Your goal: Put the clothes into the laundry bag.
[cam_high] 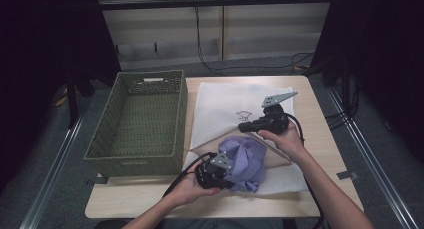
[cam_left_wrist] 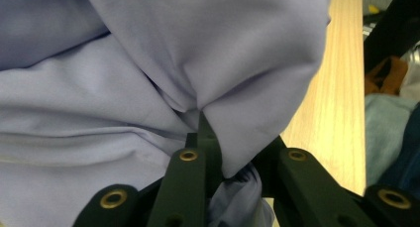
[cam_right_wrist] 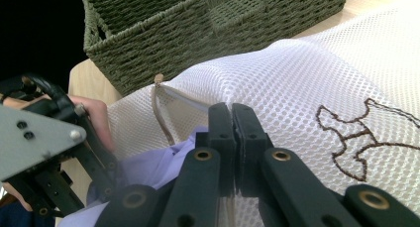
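Lavender garment (cam_high: 245, 161): crumpled heap at the near end of the white mesh laundry bag (cam_high: 235, 106), at the bag's mouth, on the counter (cam_high: 320, 124); whether any of it is inside yet I cannot tell.
Left gripper (cam_left_wrist: 210, 138): jaws pinched nearly together on a fold of the lavender cloth; fabric bulges around the tips in the left gripper view.
Right gripper (cam_right_wrist: 232, 133): jaws fully together, clamped on the bag's upper mesh layer just beside the zipper pull (cam_right_wrist: 159, 95), apparently lifting the mouth.
Woven basket (cam_high: 140, 124): stands beside the bag, at the left of the counter, nothing in it.
Step, as I judge it: stuffing the garment into the held-open bag.
Risk 1: the pinch holds one thin fold, so pushing may drag only that fold while the bulk bunches outside the opening.
Risk 2: mesh slipping from the right jaws would let the mouth collapse over the cloth.
Risk 3: cloth snagging on the zipper edge.
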A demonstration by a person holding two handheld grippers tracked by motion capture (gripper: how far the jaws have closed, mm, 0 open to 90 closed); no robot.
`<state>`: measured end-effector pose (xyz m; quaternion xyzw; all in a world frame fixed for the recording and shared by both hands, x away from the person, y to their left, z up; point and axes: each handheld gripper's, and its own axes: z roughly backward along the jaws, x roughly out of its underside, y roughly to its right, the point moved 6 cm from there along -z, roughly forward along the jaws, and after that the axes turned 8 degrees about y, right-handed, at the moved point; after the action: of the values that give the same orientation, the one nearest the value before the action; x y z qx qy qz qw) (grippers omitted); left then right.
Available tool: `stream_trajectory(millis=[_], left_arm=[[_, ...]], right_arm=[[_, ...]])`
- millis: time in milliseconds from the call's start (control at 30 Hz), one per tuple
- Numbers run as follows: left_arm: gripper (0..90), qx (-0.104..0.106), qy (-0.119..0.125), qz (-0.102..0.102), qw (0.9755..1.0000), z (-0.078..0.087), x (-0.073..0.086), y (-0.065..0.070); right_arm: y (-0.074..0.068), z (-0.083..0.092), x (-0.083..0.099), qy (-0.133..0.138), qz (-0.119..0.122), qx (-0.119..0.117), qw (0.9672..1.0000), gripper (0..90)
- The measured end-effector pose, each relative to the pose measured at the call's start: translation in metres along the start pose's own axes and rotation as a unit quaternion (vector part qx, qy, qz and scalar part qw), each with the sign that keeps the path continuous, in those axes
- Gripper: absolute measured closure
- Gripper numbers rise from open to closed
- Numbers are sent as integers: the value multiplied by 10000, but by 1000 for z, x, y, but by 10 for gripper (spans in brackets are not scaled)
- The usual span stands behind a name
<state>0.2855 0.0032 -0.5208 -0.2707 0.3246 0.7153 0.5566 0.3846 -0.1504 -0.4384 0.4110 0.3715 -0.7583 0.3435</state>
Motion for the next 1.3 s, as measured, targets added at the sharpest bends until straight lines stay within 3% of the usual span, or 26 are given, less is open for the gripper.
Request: stream_trajectory(millis=[133,167,200,367,400,433,500,533,600,700,733,767,900,933,967,1000,1067,1133,1233,1300], left_arm=[[817,-109,195,53,9997,5,-11,-7],[818,-280,13,27,9996,8,-11,-9],[819,-157,137,58,9998,7,-13,-12],[820,-252,246,213,9992,4,-13,-20],[819,-229,169,168,9995,6,-12,-22],[820,-216,237,281,9991,5,-14,-21],[820,-297,182,188,9992,3,-15,-22],[819,-297,285,276,9988,1,-16,-21],[819,-302,99,213,9993,3,-17,-22],[819,-310,224,220,9990,1,-22,-23],[819,-346,44,114,9993,3,-21,-25],[820,-323,243,203,9990,0,-23,-25],[819,-413,249,262,9985,-7,-28,-26],[819,-480,259,254,9982,-9,-30,-25],[819,-464,170,123,9987,-9,-31,-25],[819,-439,338,228,9982,-12,-33,-23],[819,-452,194,82,9988,-11,-32,-25],[819,-440,202,214,9986,-10,-31,-26],[819,-539,214,251,9980,-10,-30,-30],[819,-470,250,258,9982,-12,-30,-30]], right_arm=[[0,1,-1,24,5,11,10000,886],[0,2,-1,29,-6,13,10000,887],[0,2,-2,30,-7,19,10000,886],[-1,5,-4,71,28,13,10000,887],[-1,5,-4,83,26,6,10000,887],[-1,6,-4,93,12,-1,10000,886],[-2,6,-5,113,6,-35,9999,887],[-2,5,-5,121,-11,-37,9999,887],[-1,4,-4,100,-13,-37,9999,887],[-2,4,-5,113,-11,-47,9999,887],[-2,4,-5,116,-13,-48,9999,887],[-2,3,-4,112,6,-22,9999,887],[-3,3,-4,124,-26,-52,9999,887],[-3,3,-3,98,-13,-46,9999,887],[-3,3,-3,85,-8,-30,10000,887],[-3,3,-3,87,-17,-32,10000,887],[-3,4,-4,107,-12,-17,9999,887],[-3,4,-4,103,16,-12,9999,886],[-2,4,-3,91,-16,-3,10000,887],[-2,4,-2,72,-25,1,10000,887]])
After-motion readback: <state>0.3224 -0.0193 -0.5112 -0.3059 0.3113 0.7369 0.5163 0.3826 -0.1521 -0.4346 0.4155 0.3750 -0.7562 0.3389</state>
